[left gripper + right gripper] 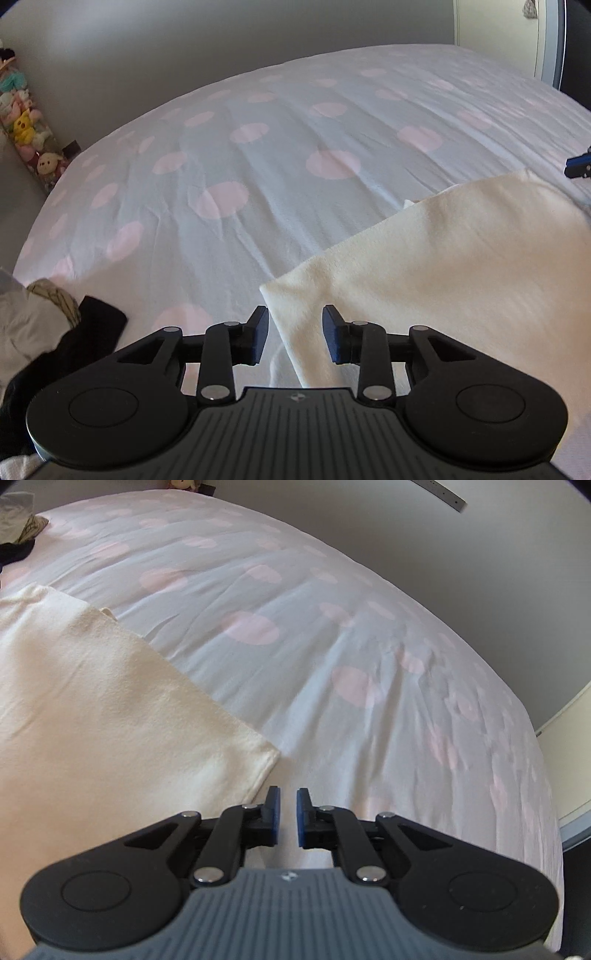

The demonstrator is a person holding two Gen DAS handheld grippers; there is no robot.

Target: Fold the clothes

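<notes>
Garment: a cream cloth (443,266) lies spread flat on the bed (258,155), which has a pale sheet with pink dots; in the left wrist view it fills the near right, in the right wrist view (92,709) the near left.
Left gripper (295,332): jaws stand wide apart with nothing between them; it hovers over the cloth's near-left corner, the left finger over bare sheet and the right finger over cloth. The spread looks meant to straddle that edge so the corner can be pinched.
Right gripper (288,816): jaws stand a little apart, a narrow gap showing sheet between the pads, and hold nothing; it sits just beside the cloth's near-right corner, over sheet, not cloth.
Why this layout: one gripper at each near corner suggests both corners are to be lifted together and carried toward the far edge, to fold the cloth in half.
Step in hand: approach and pre-grasp, judged from both grippers holding nothing.
Other clothes: a heap of grey and black garments (44,332) lies at the near left of the bed, well apart from the cream cloth, probably waiting its turn.
Risk: the right gripper may close on sheet alone unless it shifts left onto the corner.
Background: a column of plush toys (26,125) stands by the far-left wall.
</notes>
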